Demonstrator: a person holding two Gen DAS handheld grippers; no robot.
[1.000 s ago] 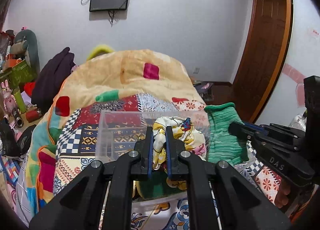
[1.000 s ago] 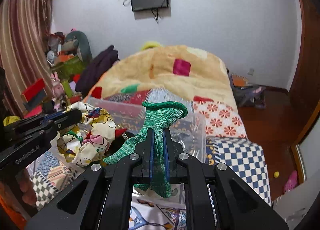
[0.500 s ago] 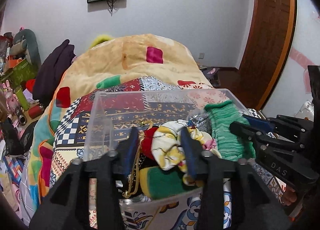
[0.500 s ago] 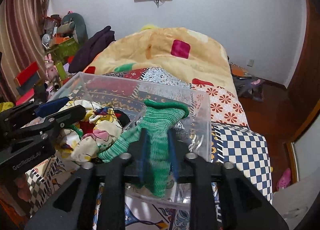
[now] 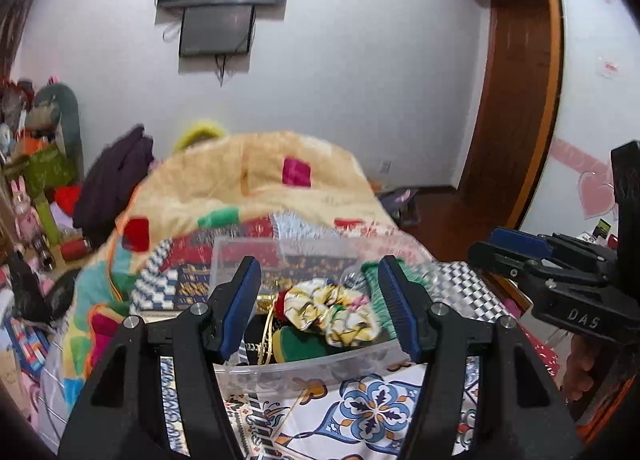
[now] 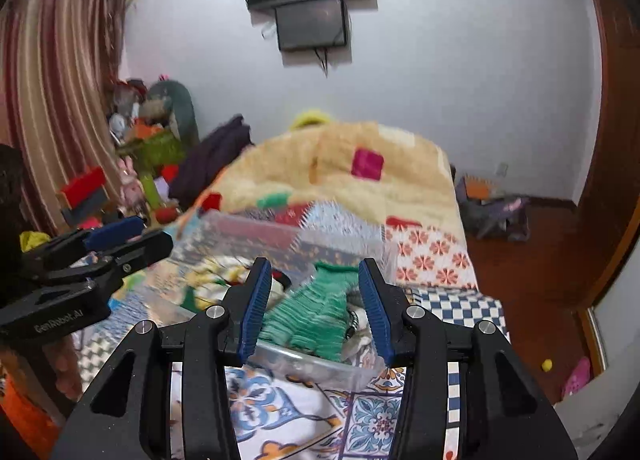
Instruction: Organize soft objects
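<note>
The green knitted sock lies in the clear plastic bin on the patterned bedspread. Its long axis runs from the ribbed cuff at the far side down toward the near-left wall. The floral scrunchie sits bunched to its left in the same bin. Right gripper: jaws spread, holding nothing. Left gripper: jaws spread, holding nothing.

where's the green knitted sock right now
The green knitted sock lies in the clear plastic bin on the bed, at its right end beside the floral scrunchie, just ahead of the open right gripper.
</note>
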